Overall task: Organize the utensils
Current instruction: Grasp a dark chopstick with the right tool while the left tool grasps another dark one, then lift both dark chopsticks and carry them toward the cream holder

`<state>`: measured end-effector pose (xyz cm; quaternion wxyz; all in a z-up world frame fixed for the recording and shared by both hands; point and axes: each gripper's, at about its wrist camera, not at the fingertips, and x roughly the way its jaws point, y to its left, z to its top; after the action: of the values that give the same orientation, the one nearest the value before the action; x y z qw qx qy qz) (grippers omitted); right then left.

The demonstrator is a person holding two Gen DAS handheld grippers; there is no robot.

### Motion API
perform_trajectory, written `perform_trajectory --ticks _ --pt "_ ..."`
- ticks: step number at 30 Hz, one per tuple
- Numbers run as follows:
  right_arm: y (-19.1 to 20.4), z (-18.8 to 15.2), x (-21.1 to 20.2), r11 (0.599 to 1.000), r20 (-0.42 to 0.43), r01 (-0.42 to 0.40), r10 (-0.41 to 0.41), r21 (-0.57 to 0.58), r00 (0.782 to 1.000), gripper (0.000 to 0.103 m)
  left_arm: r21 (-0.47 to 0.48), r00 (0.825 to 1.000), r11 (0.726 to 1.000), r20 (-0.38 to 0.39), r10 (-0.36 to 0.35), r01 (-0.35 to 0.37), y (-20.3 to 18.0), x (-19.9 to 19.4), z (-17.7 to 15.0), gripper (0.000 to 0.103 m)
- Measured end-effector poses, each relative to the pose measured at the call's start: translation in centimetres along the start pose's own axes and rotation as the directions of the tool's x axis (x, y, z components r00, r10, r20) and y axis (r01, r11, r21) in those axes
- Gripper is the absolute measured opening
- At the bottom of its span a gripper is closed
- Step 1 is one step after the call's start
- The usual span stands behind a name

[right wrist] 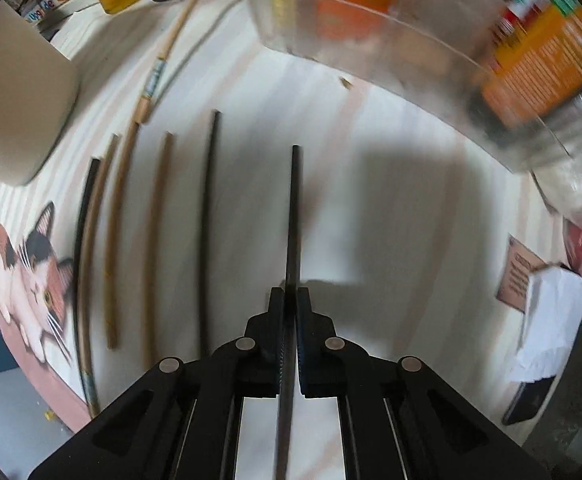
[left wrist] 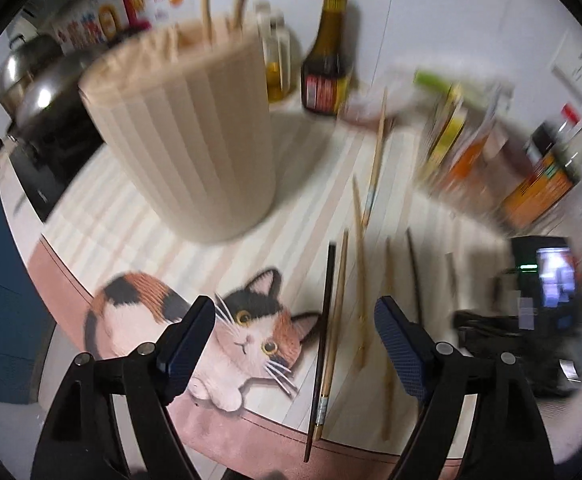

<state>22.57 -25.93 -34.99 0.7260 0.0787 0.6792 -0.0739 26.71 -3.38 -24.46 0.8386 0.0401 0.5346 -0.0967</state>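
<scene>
**Ana:** Kitchen tabletop [left wrist: 103,216], pale striped mat with a calico cat [left wrist: 195,320] printed at its near edge. Bottles and boxes crowd the back; a ribbed beige utensil holder [left wrist: 187,140] stands left of centre with a few chopsticks already upright in it.

**Ben:** And the loose ones?

**Ana:** Several chopsticks lie flat on the mat, roughly parallel, long axes running away from the cameras. Wooden ones look matte and tan, 1 pair with a patterned band near the thick end; the black ones are smooth and thin.

**Ben:** What are the hands doing?

**Ana:** The right claw [right wrist: 289,340] is closed tight on a black chopstick [right wrist: 294,216], pinched near 1 end, the shaft running straight out ahead along the fingers toward the mat. The left claw [left wrist: 295,344] stands wide open and holds nothing. Between its fingers, lower on the mat, lie a black chopstick [left wrist: 323,332] and a wooden chopstick [left wrist: 337,320] side by side, touching or nearly so.

**Ben:** So what matters for the left?

**Ana:** I judge those 2 lie lengthwise along its pointing line, crosswise to its closing direction, so it can close across them. The holder sits ahead and to the left of it, nearer this hand than the right one
</scene>
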Motion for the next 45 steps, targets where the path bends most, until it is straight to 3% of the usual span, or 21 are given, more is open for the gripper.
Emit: perform_trajectory --ticks 6,9,10,13,15,16,18,20,21,27,33,39,45 --pt "-4.2 -2.3 0.3 0.998 -0.028 -0.008 0.010 0.066 1.000 0.005 0.039 0.992 0.999 -0.126 0.016 -0.011 -1.0 6.2 -0.4 0.078" --pt "-5.4 -2.7 0.6 0.996 -0.027 -0.014 0.016 0.089 1.000 0.005 0.069 0.986 0.997 -0.164 0.035 -0.024 -1.5 8.5 -0.4 0.064" --pt "-5.5 -2.8 0.7 0.996 -0.027 -0.011 0.014 0.093 1.000 0.005 0.081 0.984 0.996 -0.176 0.037 -0.023 -1.7 9.1 -0.3 0.053" --pt "-5.6 -3.1 0.9 0.996 -0.028 0.010 -0.008 0.091 1.000 0.005 0.108 0.976 0.994 -0.216 0.043 -0.020 -2.3 11.0 -0.4 0.044" --pt "-5.4 -3.0 0.8 0.996 -0.031 0.022 -0.020 0.087 0.999 0.005 0.121 0.978 0.992 -0.201 0.048 -0.024 -2.4 11.3 -0.2 0.040" --pt "-4.9 -2.7 0.6 0.996 -0.036 0.026 -0.022 0.090 0.999 0.005 0.117 0.975 0.993 -0.220 0.021 0.005 -2.5 11.8 -0.2 0.031" --pt "-4.1 -2.2 0.8 0.995 -0.044 0.030 -0.025 0.096 0.999 0.005 0.129 0.978 0.992 -0.205 0.022 0.005 -2.8 11.7 -0.2 0.025" --pt "-3.1 -1.8 0.8 0.995 -0.044 0.030 -0.026 0.097 0.999 0.006 0.150 0.978 0.988 -0.210 0.002 0.030 -3.3 11.7 -0.4 0.008" --pt "-2.9 -1.6 0.8 0.995 -0.041 0.034 -0.030 0.090 0.999 0.006 0.157 0.978 0.987 -0.207 0.005 0.028 -3.6 11.6 -0.5 0.006" --pt "-2.0 -1.6 0.1 0.991 -0.085 -0.115 0.120 0.062 0.989 0.005 0.146 0.975 0.989 -0.218 0.039 -0.007 -2.0 10.2 -2.6 0.004" --pt "-0.1 -1.0 0.3 0.997 -0.122 -0.077 0.076 -0.002 0.990 0.005 0.078 0.968 0.997 -0.248 0.025 -0.005 1.8 8.7 -5.4 0.005" --pt "1.3 0.7 0.6 0.997 -0.181 -0.033 0.020 -0.066 0.983 0.008 0.098 0.969 0.995 -0.244 0.032 -0.008 1.6 8.9 -4.8 0.005" --pt "2.3 2.1 0.7 0.999 -0.205 -0.010 0.000 -0.048 0.979 0.012 0.100 0.971 0.995 -0.239 0.026 -0.002 1.5 10.0 -2.8 0.005"
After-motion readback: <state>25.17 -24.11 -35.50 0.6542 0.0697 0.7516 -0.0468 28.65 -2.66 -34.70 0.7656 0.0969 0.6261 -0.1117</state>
